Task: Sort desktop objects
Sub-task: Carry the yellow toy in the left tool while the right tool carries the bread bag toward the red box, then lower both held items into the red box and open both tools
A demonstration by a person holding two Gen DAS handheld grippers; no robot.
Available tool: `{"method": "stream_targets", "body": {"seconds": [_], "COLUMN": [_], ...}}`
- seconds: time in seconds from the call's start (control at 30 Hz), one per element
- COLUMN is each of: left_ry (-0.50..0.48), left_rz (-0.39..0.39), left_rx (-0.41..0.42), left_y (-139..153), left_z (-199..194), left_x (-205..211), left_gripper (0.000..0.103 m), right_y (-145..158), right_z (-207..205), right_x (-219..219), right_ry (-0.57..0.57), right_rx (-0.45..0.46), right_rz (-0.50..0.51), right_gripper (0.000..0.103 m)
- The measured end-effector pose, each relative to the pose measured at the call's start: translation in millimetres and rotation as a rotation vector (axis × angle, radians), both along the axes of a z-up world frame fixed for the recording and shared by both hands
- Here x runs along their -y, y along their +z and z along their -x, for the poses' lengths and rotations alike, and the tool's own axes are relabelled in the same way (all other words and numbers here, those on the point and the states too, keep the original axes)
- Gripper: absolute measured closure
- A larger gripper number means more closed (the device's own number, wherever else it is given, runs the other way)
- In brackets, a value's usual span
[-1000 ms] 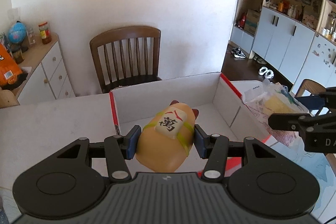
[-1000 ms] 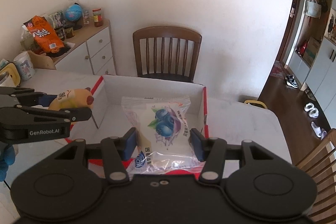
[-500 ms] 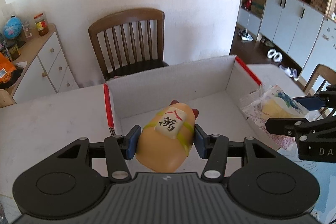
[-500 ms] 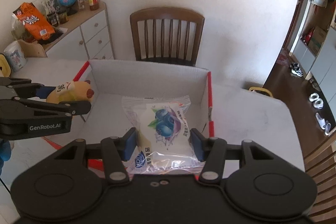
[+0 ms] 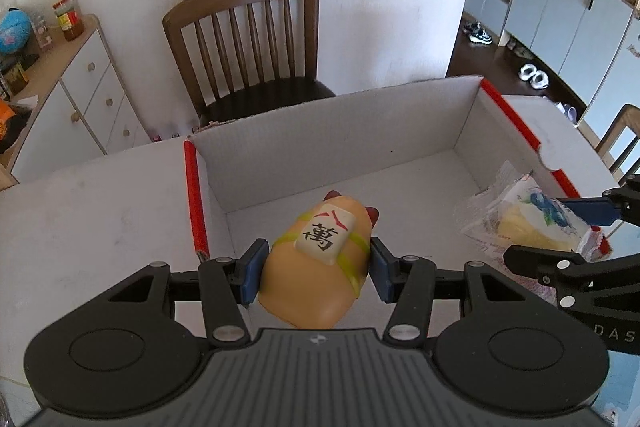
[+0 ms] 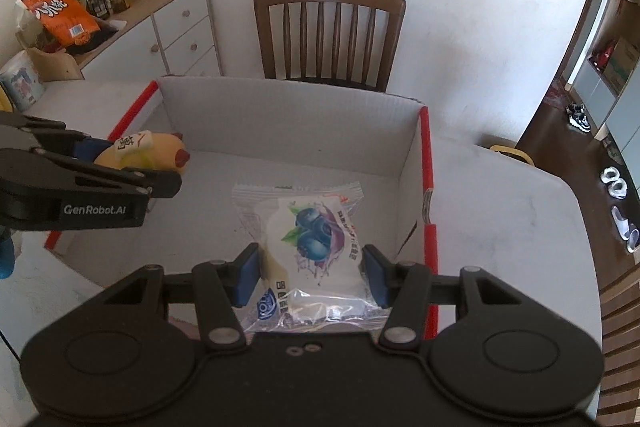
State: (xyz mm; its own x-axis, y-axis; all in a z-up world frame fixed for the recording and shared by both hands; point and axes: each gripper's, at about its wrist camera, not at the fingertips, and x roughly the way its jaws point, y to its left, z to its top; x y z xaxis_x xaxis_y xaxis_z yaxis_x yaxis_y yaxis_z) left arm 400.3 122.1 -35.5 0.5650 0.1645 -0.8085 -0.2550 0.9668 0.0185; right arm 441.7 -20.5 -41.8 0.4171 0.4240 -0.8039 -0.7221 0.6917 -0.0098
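Toy (image 5: pixel 316 263), packet (image 6: pixel 312 239) inside box walls (image 5: pixel 320 131)

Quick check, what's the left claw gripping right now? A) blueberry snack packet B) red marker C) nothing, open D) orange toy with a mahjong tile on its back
D: in the left wrist view the left claw has both blue pads pressed on the orange toy over the white box; the blueberry snack packet sits in the right claw.
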Motion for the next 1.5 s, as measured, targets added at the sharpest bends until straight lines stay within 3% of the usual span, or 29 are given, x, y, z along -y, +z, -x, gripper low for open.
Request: {"method": "stream_targets", "body": {"seconds": [0.6, 0.97, 1.3, 1.5], "left_ry": [-0.042, -0.069, -0.064, -0.054], "left_rz": [-0.022, -0.003, 0.036, 0.067], "left_rx": [-0.112, -0.167, -0.240, -0.271], "left_y": [-38.7, -56.6, -70.2, -74.7], "left_z": [-35.5, -53.9, -63.3, -64.5], "left_x": [0.5, 2.9, 1.2, -2.2], "left_gripper": [0.051, 0.051, 0.051, 0.051], "right_y": [-43.6, -50.4, -56.3, -60.0], "right_z": [-9.1, -5.4, -18.7, -24.6], "right_x": [-22.0, -26.7, -29.9, -33.4], "right_ry": [0.054, 0.124, 0.128, 0.135], "right_rx": [0.005, -0.012, -0.111, -0.125], "right_rz": [0.096, 0.124, 0.188, 0.211], "right_gripper": [0.049, 0.050, 0.049, 0.049]}}
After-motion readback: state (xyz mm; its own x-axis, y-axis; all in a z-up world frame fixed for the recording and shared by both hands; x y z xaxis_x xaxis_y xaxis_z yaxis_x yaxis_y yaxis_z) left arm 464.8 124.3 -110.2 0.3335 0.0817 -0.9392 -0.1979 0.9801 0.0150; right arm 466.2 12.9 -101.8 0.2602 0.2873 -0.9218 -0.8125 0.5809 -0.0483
